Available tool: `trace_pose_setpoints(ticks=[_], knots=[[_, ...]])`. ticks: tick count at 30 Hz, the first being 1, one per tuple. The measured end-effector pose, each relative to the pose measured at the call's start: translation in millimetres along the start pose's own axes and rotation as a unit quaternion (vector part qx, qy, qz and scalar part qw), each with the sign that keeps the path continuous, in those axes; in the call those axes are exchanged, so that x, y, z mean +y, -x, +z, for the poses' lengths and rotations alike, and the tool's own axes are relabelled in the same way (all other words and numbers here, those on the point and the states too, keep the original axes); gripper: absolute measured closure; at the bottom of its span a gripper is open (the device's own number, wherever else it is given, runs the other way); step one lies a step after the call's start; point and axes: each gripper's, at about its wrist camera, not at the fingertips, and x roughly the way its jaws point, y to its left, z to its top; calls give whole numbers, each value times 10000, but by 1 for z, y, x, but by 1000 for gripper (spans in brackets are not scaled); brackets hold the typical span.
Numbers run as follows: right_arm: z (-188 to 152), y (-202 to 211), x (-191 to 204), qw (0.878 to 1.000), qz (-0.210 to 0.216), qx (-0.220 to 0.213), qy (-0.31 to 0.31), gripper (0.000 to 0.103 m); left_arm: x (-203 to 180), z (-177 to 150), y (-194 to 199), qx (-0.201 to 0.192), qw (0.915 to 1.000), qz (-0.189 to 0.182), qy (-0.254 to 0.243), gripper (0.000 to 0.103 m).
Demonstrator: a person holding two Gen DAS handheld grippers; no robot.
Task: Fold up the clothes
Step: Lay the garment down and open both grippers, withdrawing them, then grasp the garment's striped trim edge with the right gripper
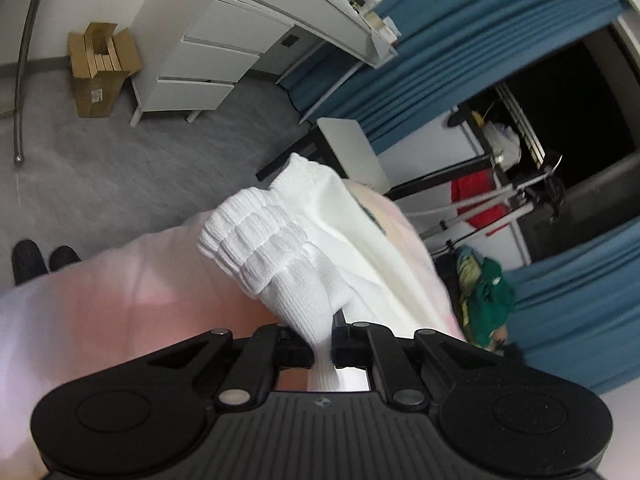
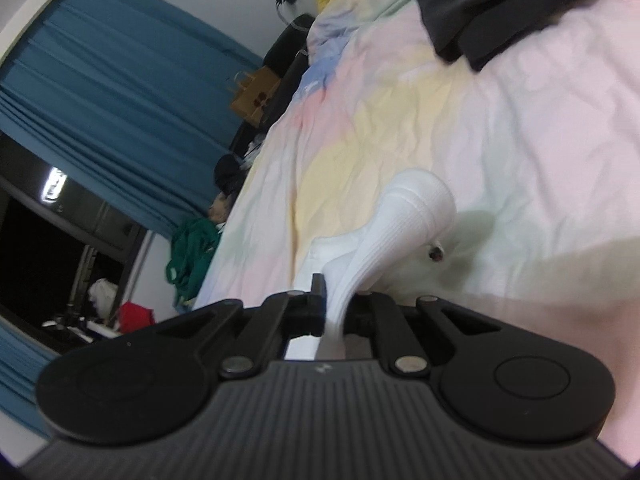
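My left gripper is shut on a white ribbed sock; its bunched cuff and body stand up in front of the fingers, above the pastel bedsheet. My right gripper is shut on white sock fabric that stretches away from the jaws over the pastel patchwork bedsheet. I cannot tell whether both grippers hold the same sock. A dark garment lies on the bed at the far top right.
In the left wrist view: a white drawer desk, a cardboard box, grey floor, blue curtains, a clothes rack with red cloth, green clothing. In the right wrist view: blue curtains, a paper bag, green clothes.
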Motion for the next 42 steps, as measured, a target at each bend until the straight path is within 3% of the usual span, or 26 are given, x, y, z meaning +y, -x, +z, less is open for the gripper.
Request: trace_pose_setpoints(ticks=[2,5,7,11,15,17,19,21,23,29,33,36,38,40,42], knots=[[-1,1,2,9991,-375,27,169,97,11,-7,-2,102,9991,291,-275,96],[-6,-14,-9,9938,-1012,442,131,97,25,-26,-19,372,9930,837,-741,95],[-9,-22,-16,9895,-1297,630,124,97,32,-35,-30,439,9897,1005,-923,94],[-10,-26,-18,9864,-1465,718,170,96,27,-46,-31,416,9847,1056,-1320,86],[-10,-24,-12,9863,-1483,670,283,92,6,-61,-16,286,9685,1266,-2125,72],[-10,-21,-3,9851,-1532,604,500,81,-8,-73,-10,147,9551,1400,-2607,44],[-10,-13,8,9860,-1449,432,707,51,-16,-81,0,-84,9378,1580,-3089,31],[-11,-5,19,9866,-1336,216,914,39,-28,-93,13,-315,9220,1616,-3506,25],[-12,3,30,9862,-1223,-5,1121,39,-43,-105,25,-523,9120,1555,-3759,23],[-20,36,61,9762,-985,-932,1692,37,-103,-149,31,-734,8958,976,-4274,21],[-27,49,76,9709,-590,-1119,2031,33,-142,-188,21,-690,8869,567,-4533,20],[-38,44,86,9696,-63,-757,2325,33,-164,-215,5,-553,8871,239,-4577,20],[-48,35,95,9653,333,-296,2574,33,-175,-232,-10,-434,8898,89,-4541,20],[-63,22,105,9533,667,332,2926,33,-181,-248,-27,-340,8872,-16,-4602,20],[-84,6,117,9323,843,964,3383,34,-185,-266,-44,-294,8794,-56,-4752,20]])
